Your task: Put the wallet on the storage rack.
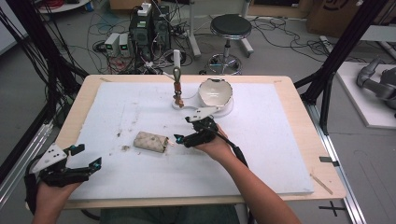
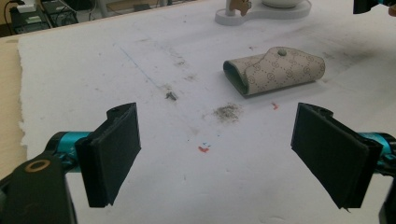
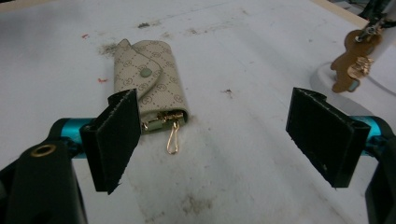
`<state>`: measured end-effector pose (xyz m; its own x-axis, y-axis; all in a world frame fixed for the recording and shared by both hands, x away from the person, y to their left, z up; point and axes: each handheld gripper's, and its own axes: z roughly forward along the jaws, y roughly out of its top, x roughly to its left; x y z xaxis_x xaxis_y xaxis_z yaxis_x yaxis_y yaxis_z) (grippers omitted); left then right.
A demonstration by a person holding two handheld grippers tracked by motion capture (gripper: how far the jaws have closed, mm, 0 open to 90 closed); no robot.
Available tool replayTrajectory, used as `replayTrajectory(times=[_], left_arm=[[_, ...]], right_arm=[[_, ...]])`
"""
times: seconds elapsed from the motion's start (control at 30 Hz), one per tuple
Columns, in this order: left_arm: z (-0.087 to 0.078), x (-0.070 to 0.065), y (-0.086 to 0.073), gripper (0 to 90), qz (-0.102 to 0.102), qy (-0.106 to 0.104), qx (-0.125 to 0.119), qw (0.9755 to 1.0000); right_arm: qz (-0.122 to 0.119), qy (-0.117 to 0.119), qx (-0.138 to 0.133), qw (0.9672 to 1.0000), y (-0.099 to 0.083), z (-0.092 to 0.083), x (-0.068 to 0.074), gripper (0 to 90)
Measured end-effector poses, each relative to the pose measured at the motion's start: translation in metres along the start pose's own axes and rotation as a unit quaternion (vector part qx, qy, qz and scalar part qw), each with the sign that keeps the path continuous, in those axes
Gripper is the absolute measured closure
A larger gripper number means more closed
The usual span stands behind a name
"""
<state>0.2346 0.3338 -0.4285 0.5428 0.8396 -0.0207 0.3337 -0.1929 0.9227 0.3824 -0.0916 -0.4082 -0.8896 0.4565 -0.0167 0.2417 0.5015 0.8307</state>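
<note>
- Left gripper (image 1: pixel 85 156) hovers at the near left table corner, jaws wide, holding nothing.
- Key pouch (image 1: pixel 151 142) lies flat mid-table on the white mat (image 1: pixel 261 154).
- Right gripper (image 1: pixel 183 129) is just beside the pouch's clasp end, jaws wide.
- Bowl (image 1: pixel 215 92) stands farther behind.

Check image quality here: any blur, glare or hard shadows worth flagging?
High view: soft, low detail, even light; key pouch readable. Left gripper view: sharp fingers, no glare on the white mat. Right gripper view: gold clasp crisp, faint shadow under it; the far keychain slightly soft.
</note>
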Motion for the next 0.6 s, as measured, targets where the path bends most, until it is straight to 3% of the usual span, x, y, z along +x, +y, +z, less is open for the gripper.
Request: replayTrajectory(times=[0.3,0.6], left_arm=[[0.002,-0.001,0.002,15.6,0.003,-0.002,0.000,1.0000],[0.002,-0.001,0.002,15.6,0.002,-0.002,0.000,1.0000]], right_arm=[[-0.008,0.024,0.007,0.9997,0.014,0.022,0.007,18.5],[-0.024,0.046,0.036,0.9980,0.022,0.048,0.020,17.3]])
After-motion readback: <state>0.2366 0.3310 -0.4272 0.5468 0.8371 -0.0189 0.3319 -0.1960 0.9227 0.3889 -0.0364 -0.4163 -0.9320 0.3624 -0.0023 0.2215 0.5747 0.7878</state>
